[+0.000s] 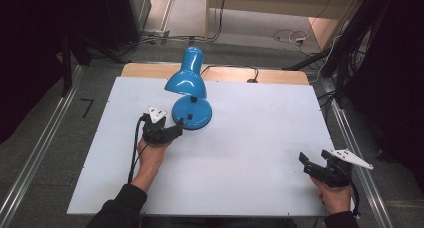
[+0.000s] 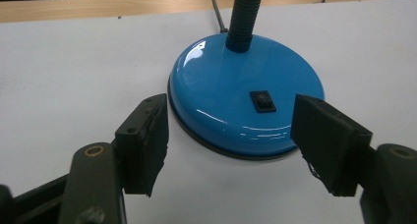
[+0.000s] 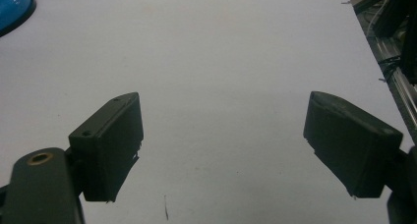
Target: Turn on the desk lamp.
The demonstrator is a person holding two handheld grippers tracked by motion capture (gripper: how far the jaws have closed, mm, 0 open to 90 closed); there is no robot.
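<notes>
A blue desk lamp stands at the back left of the white table top (image 1: 250, 143); its shade (image 1: 187, 80) tilts down over the round base (image 1: 192, 113). My left gripper (image 1: 176, 130) sits just in front of the base, open, and its pads touch nothing. In the left gripper view the base (image 2: 221, 96), its black rocker switch (image 2: 262, 100) and the ribbed neck (image 2: 243, 13) lie just beyond my left gripper (image 2: 236, 145). My right gripper (image 1: 314, 157) rests open near the front right corner. Only bare table lies between its black jaws in the right gripper view (image 3: 221, 145).
The lamp's cord (image 1: 252, 78) runs off the wooden back edge (image 1: 225, 74). Metal rails (image 1: 35, 158) flank the table on both sides. A corner of the blue lamp base (image 3: 12, 5) shows far off in the right gripper view. Cables lie on the floor behind.
</notes>
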